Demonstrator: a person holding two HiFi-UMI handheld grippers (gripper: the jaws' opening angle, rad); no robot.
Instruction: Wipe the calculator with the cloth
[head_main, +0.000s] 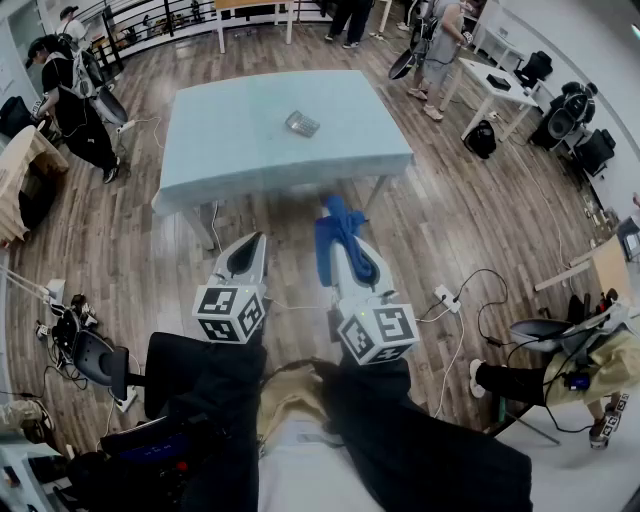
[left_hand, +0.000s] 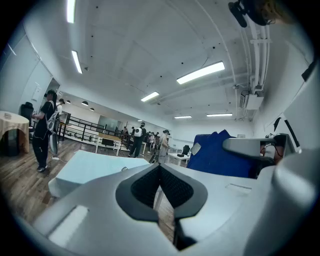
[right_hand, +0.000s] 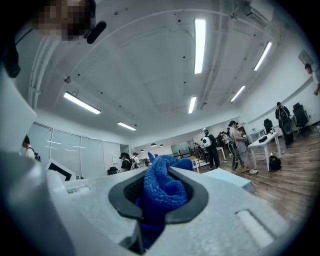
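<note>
This is a big open workroom with a brown wood-plank floor (head_main: 480, 220). Other people stand about its far edges, busy with their own things. In the middle stands a wide rectangular table with a pale blue top (head_main: 230, 150), bare but for one item. The person wearing the rig stands short of its near edge, with both tools held low over the floor rather than over the table.

The left gripper (head_main: 250, 248), a white two-jaw tool with a marker cube at its back, has its jaws together. In the left gripper view its dark ribbed pads (left_hand: 144, 187) meet in a thin line with nothing between them. The right gripper (head_main: 347, 252) is clamped on a bright blue terry cloth (head_main: 335, 228), which bunches up out of the jaws and pokes forward past the tips. In the right gripper view the cloth fills the whole gap between the pads.

The small grey rectangular calculator (head_main: 302, 123) lies flat on the table top, a little right of the middle and skewed to the table's edges. It is well apart from both grippers and nothing touches it.

As I read it, the cloth is in hand and that is all that's done. No wiping has begun. The cloth has yet to reach the table, come down on the calculator and be rubbed across it. The empty left gripper could steady the calculator meanwhile.
</note>
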